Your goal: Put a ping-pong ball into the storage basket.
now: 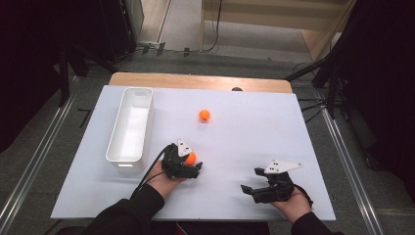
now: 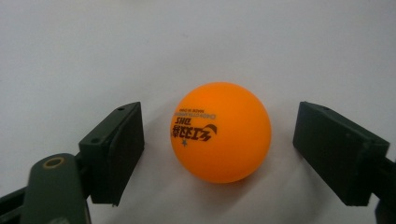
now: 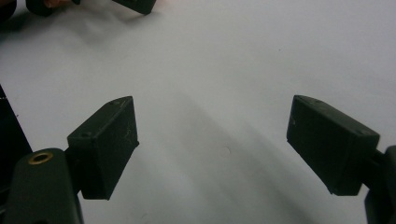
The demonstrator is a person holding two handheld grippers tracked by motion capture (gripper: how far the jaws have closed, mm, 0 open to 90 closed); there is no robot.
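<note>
Left to right in the high view: a white bin [image 1: 129, 128] stands empty along the left side of the white table [image 1: 254, 127]. Just right of its near end, the left gripper [image 1: 192, 160] rests low, its jaws apart with an orange ball [image 2: 220, 132] between them; a gap shows on each side, so neither pad touches it. A second orange ball [image 1: 204, 115] lies farther back, well apart. At the near right, the right gripper [image 3: 212, 140] rests wide open, holding nothing.

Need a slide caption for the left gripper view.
Left gripper open around an orange ball on the white table, pads not yet touching.
</note>
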